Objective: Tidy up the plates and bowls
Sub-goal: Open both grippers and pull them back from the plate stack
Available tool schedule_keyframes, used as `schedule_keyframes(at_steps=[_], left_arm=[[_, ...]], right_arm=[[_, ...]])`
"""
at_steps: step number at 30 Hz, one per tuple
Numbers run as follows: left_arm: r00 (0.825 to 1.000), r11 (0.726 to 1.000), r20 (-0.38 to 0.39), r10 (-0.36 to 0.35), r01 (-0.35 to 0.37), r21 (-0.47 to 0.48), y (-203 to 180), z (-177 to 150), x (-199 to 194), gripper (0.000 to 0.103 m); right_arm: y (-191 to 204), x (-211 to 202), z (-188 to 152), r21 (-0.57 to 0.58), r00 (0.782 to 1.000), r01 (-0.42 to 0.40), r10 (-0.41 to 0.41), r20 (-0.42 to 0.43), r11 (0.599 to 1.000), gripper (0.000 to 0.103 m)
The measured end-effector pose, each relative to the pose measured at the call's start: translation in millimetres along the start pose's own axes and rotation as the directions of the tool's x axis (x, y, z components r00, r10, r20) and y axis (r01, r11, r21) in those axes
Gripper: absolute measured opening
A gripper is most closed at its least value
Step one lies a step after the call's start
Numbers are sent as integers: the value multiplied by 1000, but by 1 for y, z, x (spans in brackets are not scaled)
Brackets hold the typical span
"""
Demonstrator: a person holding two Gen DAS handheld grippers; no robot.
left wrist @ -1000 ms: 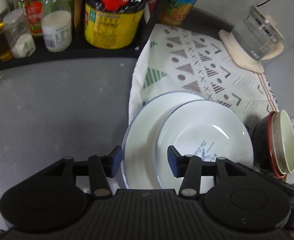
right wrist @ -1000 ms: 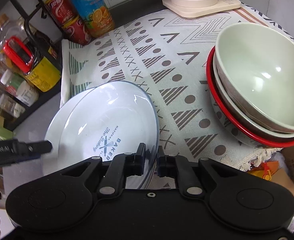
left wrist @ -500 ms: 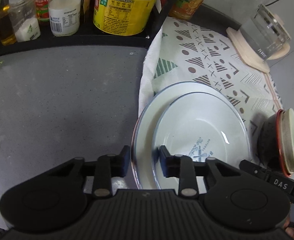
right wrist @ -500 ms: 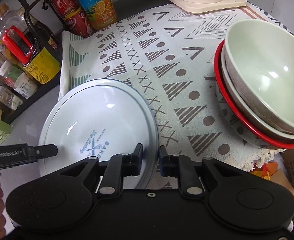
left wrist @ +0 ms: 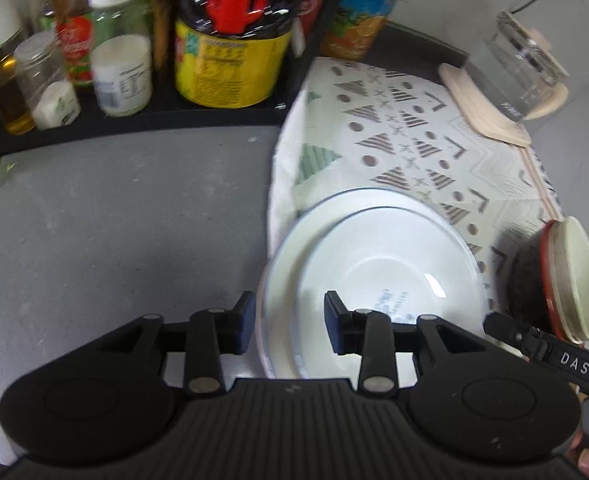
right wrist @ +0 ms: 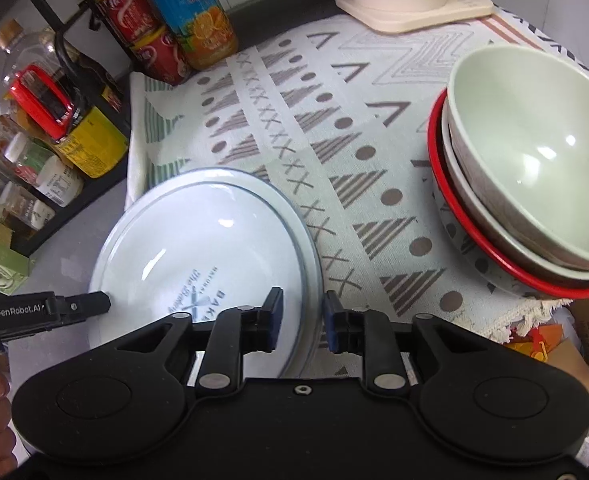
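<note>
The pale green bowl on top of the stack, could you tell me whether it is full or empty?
Empty: the pale green bowl shows a bare, glossy inside.

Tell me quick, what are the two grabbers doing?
Left gripper: opening, jaws astride the white plates' rim, not pinching.
Right gripper: opening, letting go of the plates' other edge.

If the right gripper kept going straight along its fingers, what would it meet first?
Most likely the near rim of the white plates: the right gripper, its jaws opening, straddles that rim without pressing it. Past that lies the patterned cloth; depth is uncertain.
</note>
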State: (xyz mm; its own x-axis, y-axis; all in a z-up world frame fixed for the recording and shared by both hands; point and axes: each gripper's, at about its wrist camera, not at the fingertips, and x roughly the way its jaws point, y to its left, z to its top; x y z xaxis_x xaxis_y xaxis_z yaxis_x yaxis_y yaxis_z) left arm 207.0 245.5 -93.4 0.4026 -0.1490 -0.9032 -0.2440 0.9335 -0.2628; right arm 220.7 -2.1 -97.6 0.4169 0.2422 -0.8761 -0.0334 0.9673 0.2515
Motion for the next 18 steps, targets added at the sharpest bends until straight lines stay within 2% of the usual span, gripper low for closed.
schedule_keyframes(at_steps=[1,2,4,6,12,17,18], left_arm=[[1000,1000,3,-8,8,8,-3,2,-2,44],[1000,1000,8,-10,10,18,-6,3,-3,47],[1000,999,24,-3,2,39,-14,5,-7,61],[999,998,35,0,-2,58,-22,7,-9,69],[999,992,27,-34,31,123,-47,13,-7,78],[998,984,16,-60,57,168,-71,16,-4,82],[998,983,8,-65,63,175,-76,17,-3,82]], right_arm=[[1,-3,1,1,1000,1,-1,12,1000,43],[1,-7,2,2,1000,0,0,26,1000,48],[0,-15,3,8,999,-8,7,51,1000,54],[-3,-22,4,26,997,-15,13,70,1000,62],[-19,-40,3,93,992,-15,3,129,996,85],[-34,-55,-1,141,985,-9,-15,170,990,93],[-37,-59,-2,148,983,-6,-21,180,989,97]])
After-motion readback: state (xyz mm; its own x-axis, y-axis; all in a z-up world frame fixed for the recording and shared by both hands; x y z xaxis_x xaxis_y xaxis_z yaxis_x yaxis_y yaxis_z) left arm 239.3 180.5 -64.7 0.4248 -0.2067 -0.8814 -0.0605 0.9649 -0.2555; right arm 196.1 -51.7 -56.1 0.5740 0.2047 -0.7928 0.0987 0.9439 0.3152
